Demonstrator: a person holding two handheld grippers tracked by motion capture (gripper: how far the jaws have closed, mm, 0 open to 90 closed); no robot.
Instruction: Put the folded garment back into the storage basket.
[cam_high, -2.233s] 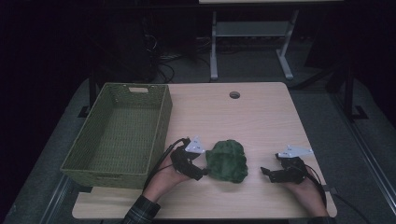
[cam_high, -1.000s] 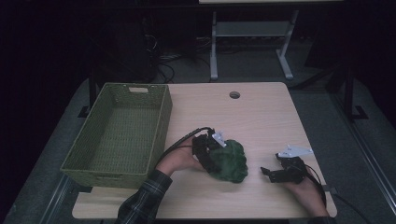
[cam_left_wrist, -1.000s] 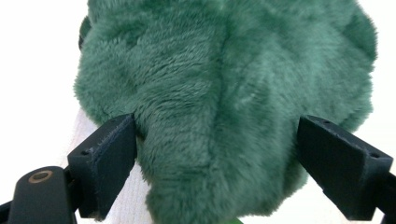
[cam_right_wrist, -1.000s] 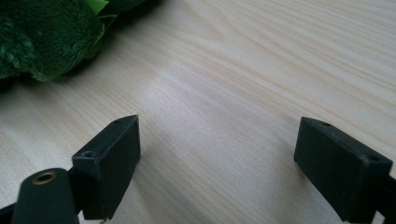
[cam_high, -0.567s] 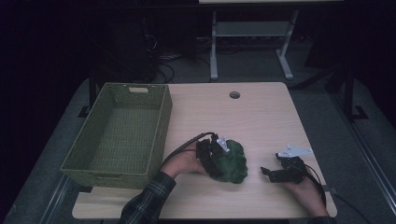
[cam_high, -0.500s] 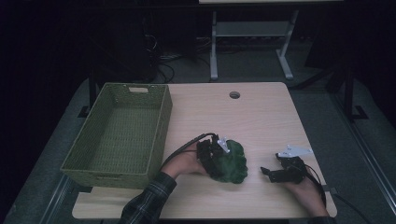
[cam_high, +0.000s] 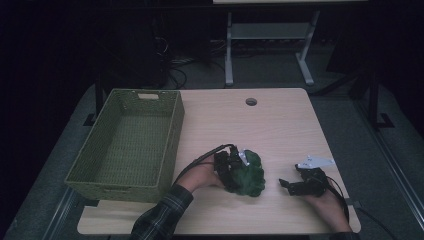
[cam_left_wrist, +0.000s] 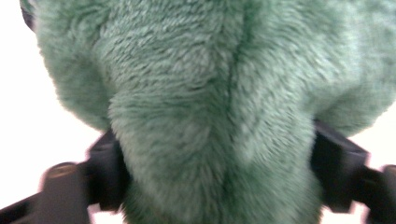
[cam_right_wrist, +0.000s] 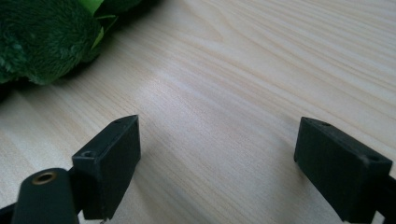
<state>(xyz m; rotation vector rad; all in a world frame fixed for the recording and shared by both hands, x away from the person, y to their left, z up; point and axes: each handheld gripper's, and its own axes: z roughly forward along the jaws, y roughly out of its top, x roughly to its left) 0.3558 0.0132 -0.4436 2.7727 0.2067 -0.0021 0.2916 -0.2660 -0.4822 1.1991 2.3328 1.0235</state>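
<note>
the worktop (cam_high: 280, 125) occupies the centre of the high view, pale wood. a green woven basket (cam_high: 170, 145) stands on its left half, touching nothing else. the green plush toy (cam_high: 247, 172) lies on the bare wood at lower centre of the high view, between the two hands and well apart from the basket. judged by its deep pile and the way it bulges, the toy is light, soft and compressible, not fragile and not slippery; the fabric will yield under pressure, so a shallow pinch on loose fur may slip off. take hold across a thick lobe of the body, deep enough to trap stuffing. the left tongs (cam_high: 231, 167) have just been closing, and in the left gripper view the fur (cam_left_wrist: 210, 116) swells between the jaws and presses against both, so they are clamped on the toy. the right tongs (cam_high: 295, 186) rest at lower right, jaws apart over bare wood.
</note>
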